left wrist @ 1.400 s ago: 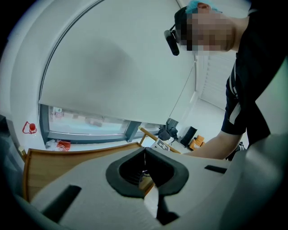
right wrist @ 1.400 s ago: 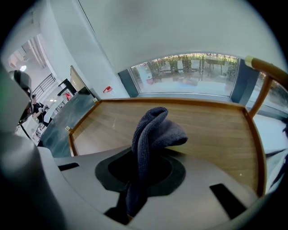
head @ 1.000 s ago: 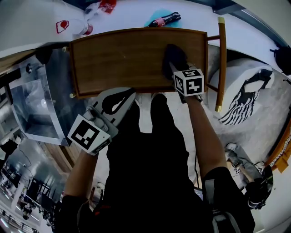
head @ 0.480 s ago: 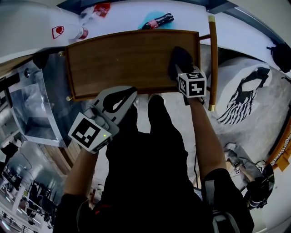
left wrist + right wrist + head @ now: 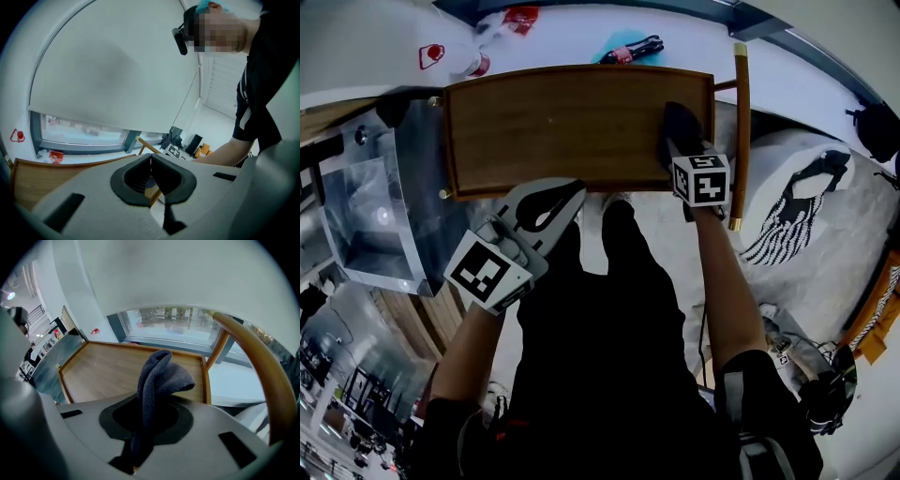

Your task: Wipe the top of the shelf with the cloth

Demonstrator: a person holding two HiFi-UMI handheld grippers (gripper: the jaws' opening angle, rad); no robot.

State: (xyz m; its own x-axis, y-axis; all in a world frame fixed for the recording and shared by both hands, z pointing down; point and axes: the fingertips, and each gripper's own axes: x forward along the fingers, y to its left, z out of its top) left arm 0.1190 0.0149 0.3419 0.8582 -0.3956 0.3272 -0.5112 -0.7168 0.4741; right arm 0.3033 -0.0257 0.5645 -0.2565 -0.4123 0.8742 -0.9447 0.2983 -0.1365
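Note:
The wooden shelf top [image 5: 553, 122] lies across the upper middle of the head view, with a raised rim round it. My right gripper [image 5: 682, 150] is over its right end, shut on a dark blue-grey cloth [image 5: 679, 124] that rests on the wood by the right rim. In the right gripper view the cloth [image 5: 159, 378] stands bunched up out of the jaws above the shelf top [image 5: 108, 371]. My left gripper [image 5: 546, 204] hangs shut and empty just in front of the shelf's near edge, off the wood.
A wooden rail [image 5: 739, 131] runs along the shelf's right side. A glass-sided case [image 5: 370, 206] stands at the left. Behind the shelf a white sill holds a black item on a blue patch [image 5: 630, 47] and red-marked wrappers [image 5: 455, 58]. A printed white bag [image 5: 797, 206] sits right.
My right gripper has slid the cloth rightward along the shelf top, from its right-middle to the right rim. The left gripper has stayed in place.

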